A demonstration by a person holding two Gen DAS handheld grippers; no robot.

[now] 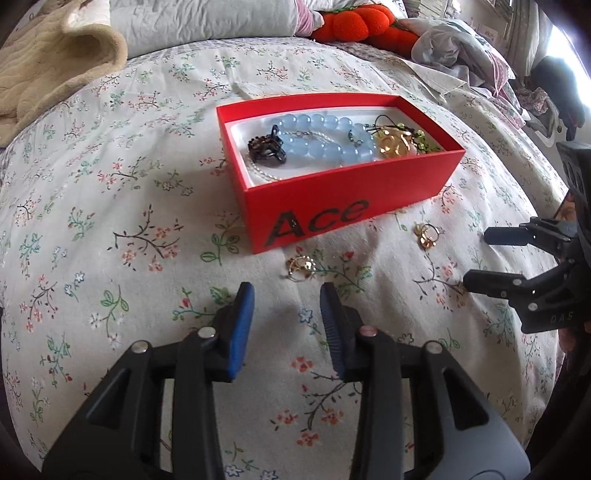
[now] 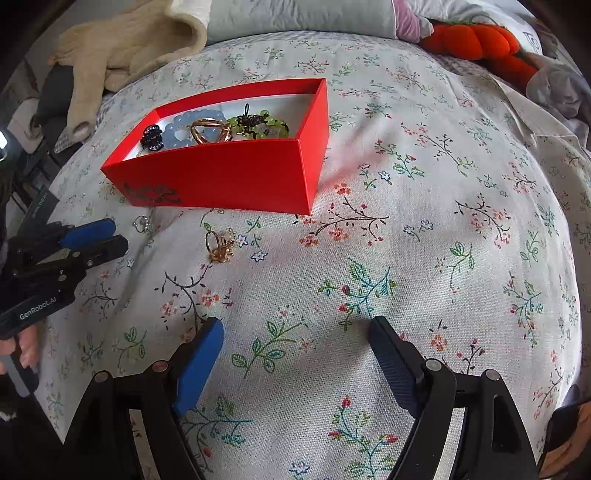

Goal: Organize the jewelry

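A red box [image 1: 354,199] marked "Ace" sits on the floral bedspread and holds a blue bead bracelet [image 1: 325,147], a black hair clip [image 1: 267,147], a gold piece [image 1: 393,146] and green beads [image 2: 266,123]. The box also shows in the right wrist view [image 2: 229,181]. Two gold earrings lie on the cloth in front of it: one [image 1: 301,266] just ahead of my left gripper [image 1: 287,295], one [image 1: 428,235] near my right gripper [image 1: 476,258]. In the right wrist view the nearer earring [image 2: 219,245] lies ahead-left of my right gripper [image 2: 295,328]; the other [image 2: 142,223] lies by my left gripper [image 2: 114,234]. Both grippers are open and empty.
A beige blanket [image 1: 55,62] lies at the back left, a grey pillow [image 1: 203,18] behind, an orange plush pumpkin [image 1: 365,24] and crumpled clothes [image 1: 458,48] at the back right. The bedspread [image 2: 406,240] slopes away at the edges.
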